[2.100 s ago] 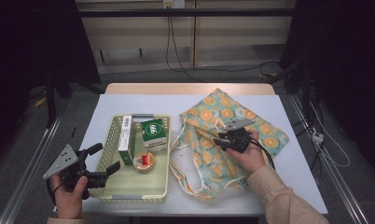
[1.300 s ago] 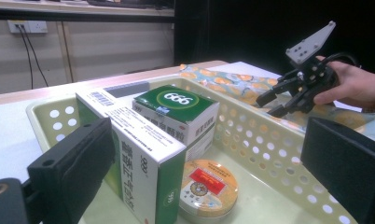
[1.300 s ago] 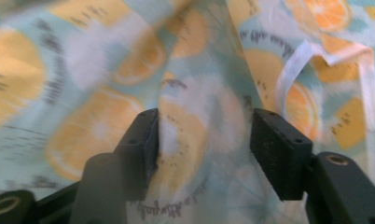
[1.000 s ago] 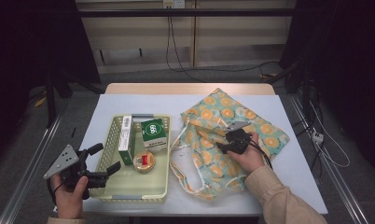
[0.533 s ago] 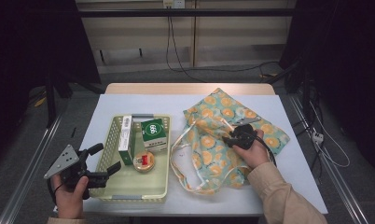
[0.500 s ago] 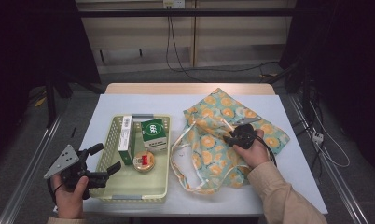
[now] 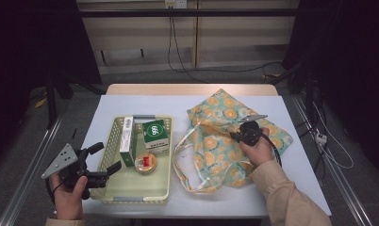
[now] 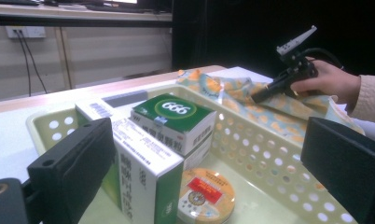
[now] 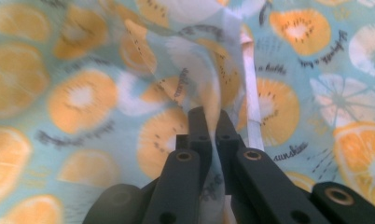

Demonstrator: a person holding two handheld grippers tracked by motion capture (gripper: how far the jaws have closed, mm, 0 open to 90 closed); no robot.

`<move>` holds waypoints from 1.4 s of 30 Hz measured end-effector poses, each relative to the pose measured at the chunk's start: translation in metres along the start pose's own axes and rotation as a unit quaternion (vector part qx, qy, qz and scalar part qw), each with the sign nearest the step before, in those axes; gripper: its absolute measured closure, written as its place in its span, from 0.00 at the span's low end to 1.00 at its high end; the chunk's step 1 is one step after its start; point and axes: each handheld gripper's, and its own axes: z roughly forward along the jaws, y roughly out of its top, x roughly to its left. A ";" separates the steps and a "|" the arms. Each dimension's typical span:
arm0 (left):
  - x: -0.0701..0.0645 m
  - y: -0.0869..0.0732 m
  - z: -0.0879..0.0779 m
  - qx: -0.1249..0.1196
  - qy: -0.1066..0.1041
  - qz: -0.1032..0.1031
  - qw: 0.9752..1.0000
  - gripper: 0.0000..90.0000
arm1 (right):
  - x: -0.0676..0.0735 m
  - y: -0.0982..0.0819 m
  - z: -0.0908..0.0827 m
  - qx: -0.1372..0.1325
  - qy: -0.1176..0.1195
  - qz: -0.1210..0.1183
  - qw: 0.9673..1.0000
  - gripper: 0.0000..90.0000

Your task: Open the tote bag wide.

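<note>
The soft cloth bag (image 7: 234,136), printed with orange slices, lies rumpled on the tabletop's right half, long axis running from near-left to far-right. The right gripper (image 9: 212,123) has just clenched, a raised fold pinched between its fingers. The left gripper (image 7: 102,157) hangs released beside the perforated plastic basket (image 7: 131,195).

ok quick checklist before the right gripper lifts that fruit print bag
1. Right gripper shut on the fruit print bag: ok, its jaws have just closed and a fold of cloth is pinched between them.
2. How much cloth is caught, one layer or both: cannot tell.
3. Bag's white handles free of the basket: ok, they lie loose on the table beside it.
4. Left gripper out of the way: ok, open at the basket's near left corner, holding nothing.
5. Basket contents settled: ok, two boxes and a round tin sit inside.
</note>
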 end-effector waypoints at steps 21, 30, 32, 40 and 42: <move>-0.004 0.047 0.013 0.001 -0.049 0.008 0.999 0.03 | -0.008 0.057 -0.053 -0.048 0.002 0.007 0.999 0.99; -0.013 0.053 0.032 0.014 -0.084 0.019 0.996 0.02 | -0.012 0.058 -0.054 -0.044 -0.001 0.013 0.999 0.99; -0.014 0.053 0.034 0.016 -0.087 0.021 0.996 0.02 | -0.014 0.057 -0.053 -0.046 -0.001 0.018 0.999 0.99; -0.015 0.045 0.048 0.033 -0.099 0.021 0.994 0.03 | -0.014 0.055 -0.049 -0.039 -0.003 0.017 0.999 0.99; -0.014 0.044 0.051 0.037 -0.101 0.017 0.994 0.03 | -0.014 0.053 -0.049 -0.039 -0.005 0.016 0.999 0.99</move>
